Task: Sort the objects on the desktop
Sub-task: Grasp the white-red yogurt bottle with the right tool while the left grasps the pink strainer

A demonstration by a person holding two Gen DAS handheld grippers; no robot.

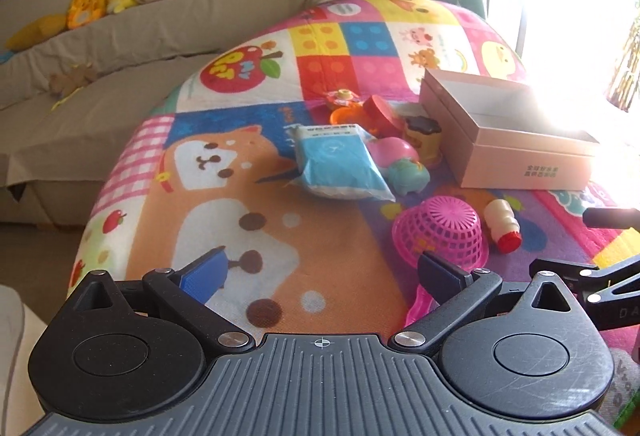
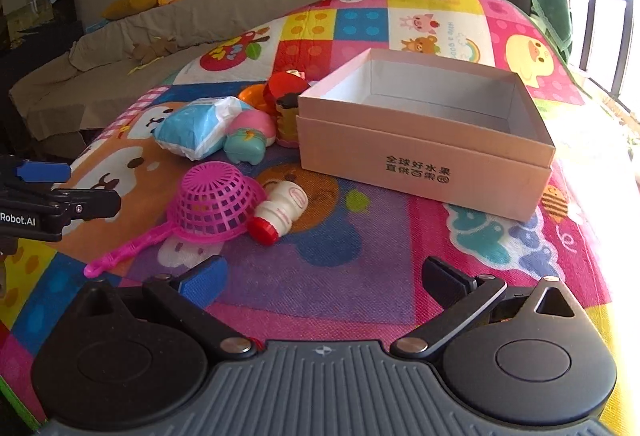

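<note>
Hovering released and empty, left gripper (image 1: pixel 320 272) and right gripper (image 2: pixel 320 276) face scattered toys; next, grasp the small white red-capped plastic bottle (image 2: pixel 280 209) for the empty pink cardboard box (image 2: pixel 424 151).

An open pink box (image 2: pixel 424 151) sits empty beside an overturned pink strainer (image 2: pixel 216 201) and small toppled bottle (image 2: pixel 282 211).
</note>
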